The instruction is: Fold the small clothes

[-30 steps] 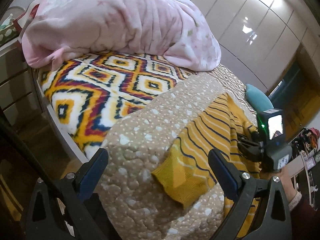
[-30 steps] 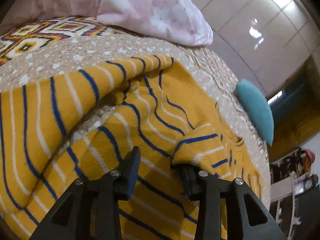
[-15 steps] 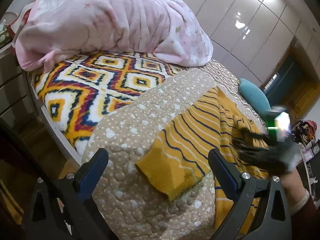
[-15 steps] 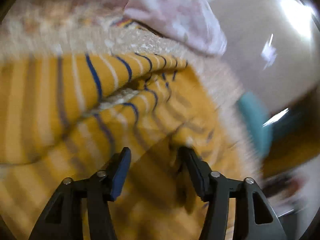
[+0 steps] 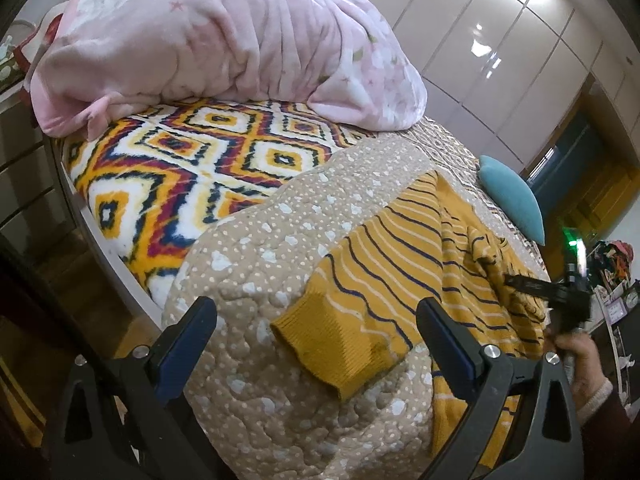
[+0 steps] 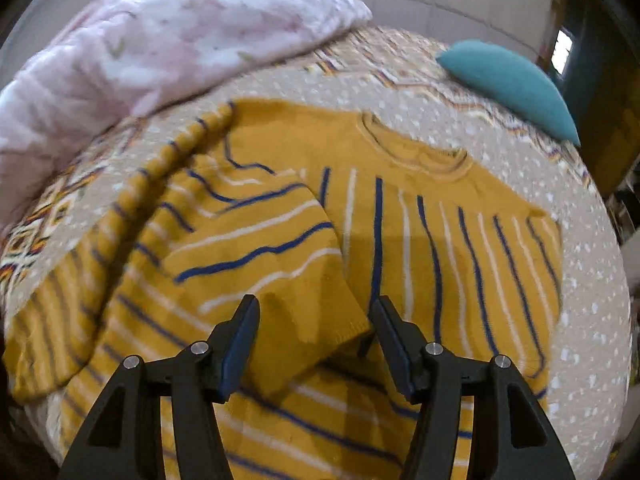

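From your left wrist camera, the left gripper [image 5: 316, 338] has its jaws spread wide with nothing between the pads; it hangs over the near corner of the beige dotted quilt [image 5: 256, 248]. The mustard striped sweater [image 5: 404, 256] lies on that quilt ahead and to the right, and one cuffed sleeve [image 5: 340, 344] reaches toward you, its end sitting in the gap between your fingers but below them, untouched. Your right hand [image 5: 580, 356] and its tool are at the right edge, over the sweater's far side. A pink blanket [image 5: 224, 40] and a teal cushion [image 5: 510, 200] sit well beyond.

From your right wrist camera, the right gripper [image 6: 316, 340] is about half open and its jaws are closing a little; a sleeve cuff [image 6: 316, 320], folded in over the body, lies between them, but the pads do not press on it. The sweater's long axis runs away from you, neckline [image 6: 416, 152] at the far end. The picture is somewhat blurred.

Your right hand is nearer the body, your left nearer the loose sleeve. No brand, label or writing is legible in either view.
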